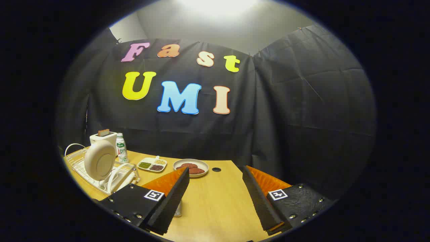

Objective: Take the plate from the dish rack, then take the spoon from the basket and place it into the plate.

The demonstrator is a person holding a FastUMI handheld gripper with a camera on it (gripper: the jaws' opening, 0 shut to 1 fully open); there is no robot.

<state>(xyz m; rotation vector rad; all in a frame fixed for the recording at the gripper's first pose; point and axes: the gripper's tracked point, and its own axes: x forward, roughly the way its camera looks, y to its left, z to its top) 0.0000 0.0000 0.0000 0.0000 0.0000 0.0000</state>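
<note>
Gripper view shows the plate (99, 160) standing upright on its edge in the white wire dish rack (78, 160), at the far left of the worktop (215, 205). It faces broadly toward the tool, so its rim runs up and down rather than flat. From the tool (215, 198) it lies to the left and a little farther off, beyond the left finger; nothing stands between them. The tool's fingers are spread wide apart and hold nothing, with bare wood showing in the gap. By my reckoning the plate has not yet been lifted, and the coming move would call for a swing left so that the fingers straddle that upright rim.

Behind the rack stand a white toaster (102, 137) with a slice in it and a small bottle (121, 152). To the right of the rack sit a divided dish (152, 165) of small foods and a bowl (190, 167) of brown pieces, just ahead of the left finger. A metal thing peeps out beside that finger, too hidden to name.
</note>
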